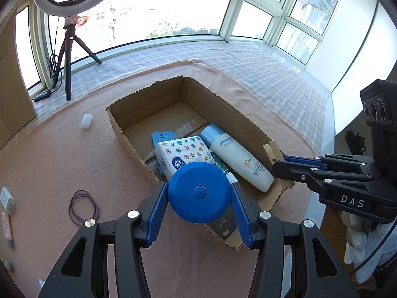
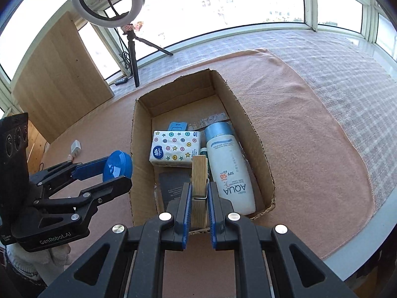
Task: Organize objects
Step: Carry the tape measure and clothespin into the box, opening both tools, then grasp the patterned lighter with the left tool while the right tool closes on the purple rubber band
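Left gripper [image 1: 199, 191] is clamped on a round blue disc [image 1: 199, 191], pads pressing its two sides, hanging over the near rim of the cardboard box [image 1: 146, 94]. Right gripper [image 2: 199, 193] is squeezed tight on a wooden clothespin [image 2: 199, 173], also over the box's near end. Past both sets of fingers, inside the box: a sunscreen bottle [image 2: 229, 171] lying flat along the right wall, a tissue pack [image 2: 175, 147] with stars and dots to its left, a blue card [image 2: 176, 126] poking out behind the pack, and something dark [image 2: 171, 186] under the clothespin that I can't make out. The box sits on a pink towel [image 2: 310, 149], which is spread over a checked grey cloth [image 2: 347, 79] on a bay window ledge. Left of the left gripper on the towel: a loop of thin purple bands [image 1: 83, 206], a small white cap [image 1: 86, 121], and a white charger [image 1: 7, 198] at the edge. Farther back left there's a ring light [image 2: 108, 0] on a tripod [image 2: 134, 49], bright windows all round, and a wood panel [image 2: 57, 74] at the side.
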